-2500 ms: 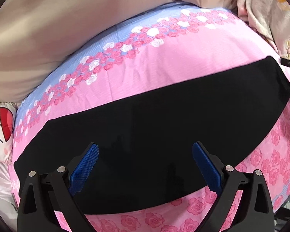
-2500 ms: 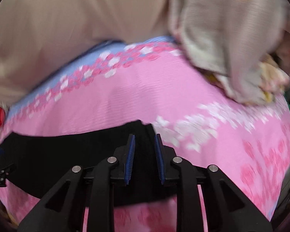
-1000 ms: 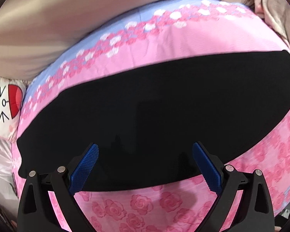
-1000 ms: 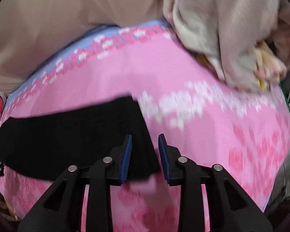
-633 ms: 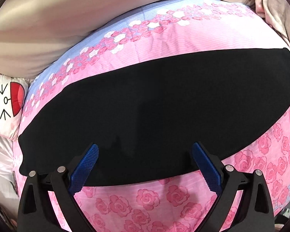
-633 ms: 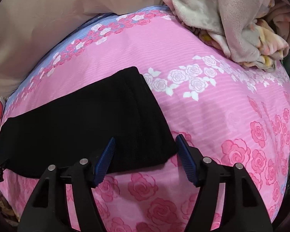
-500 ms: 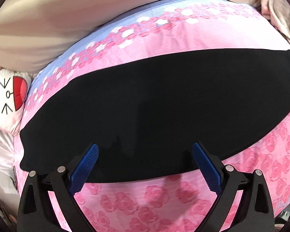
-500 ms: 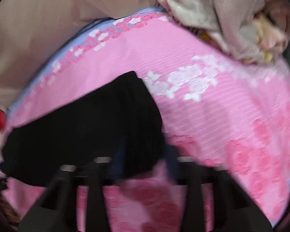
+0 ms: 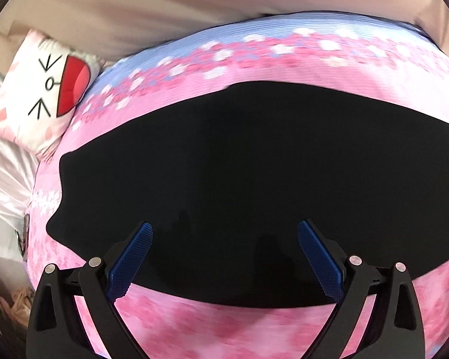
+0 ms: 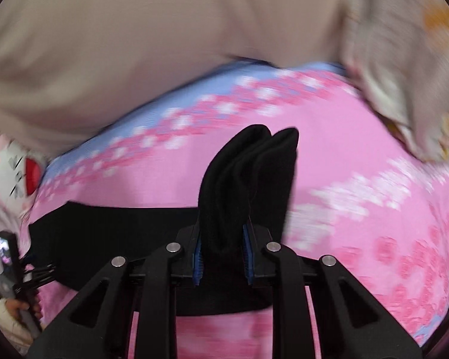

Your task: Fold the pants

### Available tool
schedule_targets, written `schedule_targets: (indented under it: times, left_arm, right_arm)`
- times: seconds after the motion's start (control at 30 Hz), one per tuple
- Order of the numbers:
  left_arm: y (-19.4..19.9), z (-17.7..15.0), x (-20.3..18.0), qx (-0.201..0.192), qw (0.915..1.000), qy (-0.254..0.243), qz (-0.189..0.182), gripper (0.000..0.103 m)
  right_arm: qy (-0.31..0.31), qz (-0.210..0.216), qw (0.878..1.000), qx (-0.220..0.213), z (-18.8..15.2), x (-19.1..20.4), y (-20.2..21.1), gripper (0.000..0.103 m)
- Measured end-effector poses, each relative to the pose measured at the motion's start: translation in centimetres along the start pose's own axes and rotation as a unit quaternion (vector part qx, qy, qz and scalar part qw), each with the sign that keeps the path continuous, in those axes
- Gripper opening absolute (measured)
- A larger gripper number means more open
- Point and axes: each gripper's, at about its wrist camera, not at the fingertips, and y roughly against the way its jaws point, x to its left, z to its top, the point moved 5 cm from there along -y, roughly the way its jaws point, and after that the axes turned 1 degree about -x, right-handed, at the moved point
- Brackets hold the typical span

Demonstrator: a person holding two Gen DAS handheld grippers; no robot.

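Observation:
The black pants lie flat in a long band across the pink rose bedspread. My left gripper is open and empty, its blue pads hovering over the near edge of the pants. In the right wrist view my right gripper is shut on the right end of the pants, and the fabric stands up bunched between the pads, lifted off the bed. The rest of the pants lies flat to the left.
A white cat-face pillow lies at the far left of the bed. A crumpled beige blanket sits at the far right. A beige curtain hangs behind the bed. The other handheld gripper shows at the left edge.
My right gripper opened, moved onto the right end of the pants, then shut on it and lifted it. My left gripper stayed open and shifted left along the pants.

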Motion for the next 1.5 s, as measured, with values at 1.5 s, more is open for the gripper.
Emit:
schedule_targets:
  times: [1.5]
  left_arm:
    - [-5.3, -5.3, 22.5, -0.009, 0.9924, 0.099, -0.072, 0.096]
  right_arm:
    - [0.243, -0.007, 0.953, 0.181, -14.2, 37.2, -16.9, 0.035]
